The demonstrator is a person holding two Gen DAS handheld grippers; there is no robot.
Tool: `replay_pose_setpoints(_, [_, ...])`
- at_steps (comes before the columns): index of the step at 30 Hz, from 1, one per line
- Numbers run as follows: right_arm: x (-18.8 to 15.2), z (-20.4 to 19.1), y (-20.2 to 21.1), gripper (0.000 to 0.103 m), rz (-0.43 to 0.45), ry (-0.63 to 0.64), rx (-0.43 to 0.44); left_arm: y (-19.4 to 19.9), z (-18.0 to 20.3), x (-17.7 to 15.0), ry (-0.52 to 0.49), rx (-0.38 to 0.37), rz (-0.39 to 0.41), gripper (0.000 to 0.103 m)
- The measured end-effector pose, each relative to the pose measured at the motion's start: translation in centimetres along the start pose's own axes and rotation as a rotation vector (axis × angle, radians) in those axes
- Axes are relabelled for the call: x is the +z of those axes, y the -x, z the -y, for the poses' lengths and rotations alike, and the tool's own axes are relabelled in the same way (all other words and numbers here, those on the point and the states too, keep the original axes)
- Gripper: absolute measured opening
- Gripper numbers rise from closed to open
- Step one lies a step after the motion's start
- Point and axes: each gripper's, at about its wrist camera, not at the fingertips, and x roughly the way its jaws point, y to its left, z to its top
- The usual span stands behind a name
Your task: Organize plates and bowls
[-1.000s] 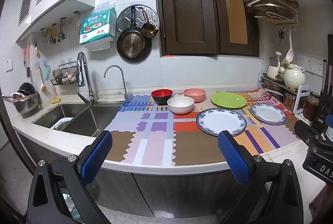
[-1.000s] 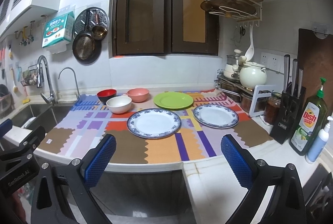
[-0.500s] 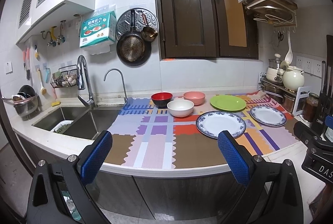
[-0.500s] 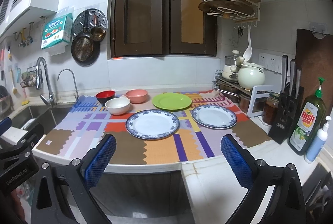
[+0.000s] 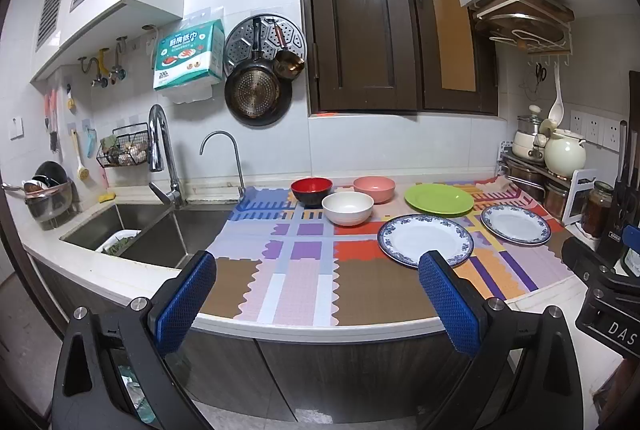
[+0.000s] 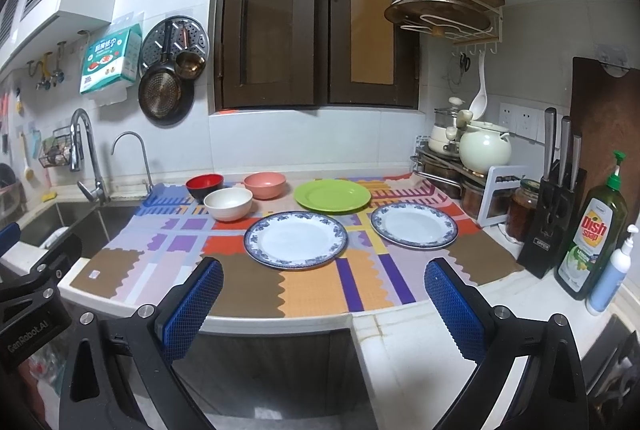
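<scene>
On a colourful mat (image 5: pixel 304 270) lie a large blue-rimmed plate (image 6: pixel 295 239), a smaller blue-rimmed plate (image 6: pixel 413 224) to its right and a green plate (image 6: pixel 332 194) behind them. A white bowl (image 6: pixel 228 204), a red-and-black bowl (image 6: pixel 204 186) and a pink bowl (image 6: pixel 265 184) stand at the back left. The same dishes show in the left wrist view, with the large plate (image 5: pixel 425 239) nearest. My left gripper (image 5: pixel 320 294) and right gripper (image 6: pixel 324 298) are both open and empty, held short of the counter's front edge.
A sink (image 5: pixel 132 230) with two taps lies left of the mat. At the right stand a pot rack (image 6: pixel 472 158), a jar (image 6: pixel 522 206), a knife block (image 6: pixel 554 226), a dish soap bottle (image 6: pixel 592 238) and a pump bottle (image 6: pixel 610 274). Pans hang on the wall.
Both grippers have drawn back and tilted a little, so the counter looks slightly farther and lower. The dishes have not moved. Both grippers stay open.
</scene>
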Motion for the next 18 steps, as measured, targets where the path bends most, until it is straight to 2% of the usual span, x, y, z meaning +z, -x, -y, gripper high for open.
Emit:
replay_pose_setpoints(7, [0.0, -0.1, -0.1, 0.102, -0.006, 0.003, 0.0, -0.7, -0.1, 0.0, 0.003, -0.002, -0.014, 0.103])
replay_pose_setpoints(18, [0.1, 0.1, -2.5, 0.102, -0.043, -0.017, 0.004, -3.4, 1.0, -0.2, 0.001, -0.017, -0.048, 0.103])
